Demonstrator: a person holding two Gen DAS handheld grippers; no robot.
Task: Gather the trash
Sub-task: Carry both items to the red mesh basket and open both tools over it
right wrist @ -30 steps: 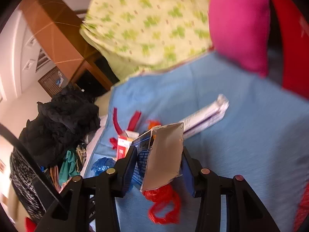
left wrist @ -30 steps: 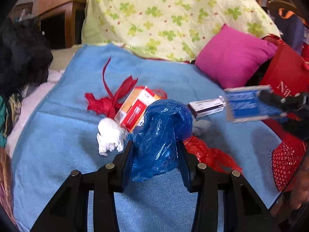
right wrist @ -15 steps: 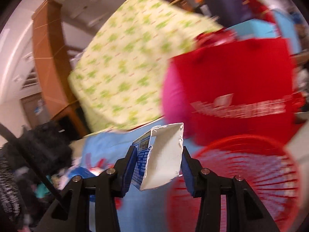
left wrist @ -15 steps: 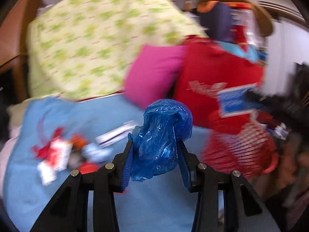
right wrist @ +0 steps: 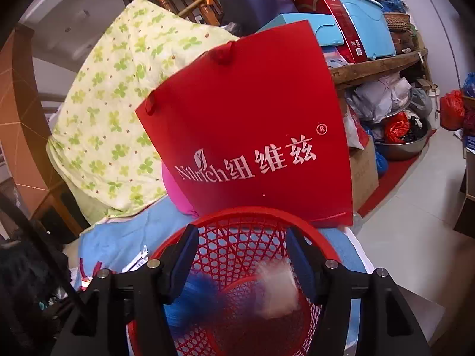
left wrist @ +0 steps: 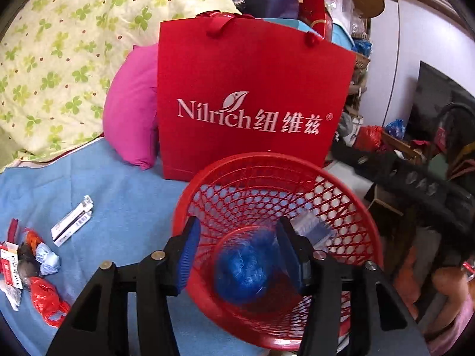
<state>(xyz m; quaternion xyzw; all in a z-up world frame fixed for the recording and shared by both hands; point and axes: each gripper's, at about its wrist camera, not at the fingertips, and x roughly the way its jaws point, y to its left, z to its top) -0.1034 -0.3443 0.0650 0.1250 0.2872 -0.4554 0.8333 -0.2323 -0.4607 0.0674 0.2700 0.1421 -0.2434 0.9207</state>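
Both grippers hang over a red mesh basket (left wrist: 350, 195) (right wrist: 246, 215) that stands on the blue blanket. My left gripper (left wrist: 237, 252) is opening; the crumpled blue plastic bag (left wrist: 243, 267) is blurred between its jaws, free of the pads and dropping into the basket. My right gripper (right wrist: 243, 258) is opening too, and the blue-and-white carton (right wrist: 279, 290) is a blur below its pads, falling inside the basket. That carton (left wrist: 311, 228) shows against the basket wall in the left wrist view. The blue bag (right wrist: 196, 299) shows as a streak in the right wrist view.
A red paper shopping bag (left wrist: 252, 103) stands just behind the basket, beside a pink pillow (left wrist: 130, 118) and a clover-print quilt (left wrist: 59, 44). On the blanket at left lie a long white box (left wrist: 72, 222), a red plastic bag (left wrist: 47, 299) and several other scraps.
Both grippers swung right, away from the trash pile, to above the red basket. Their jaws widened and the blue bag and the carton slipped out downward.
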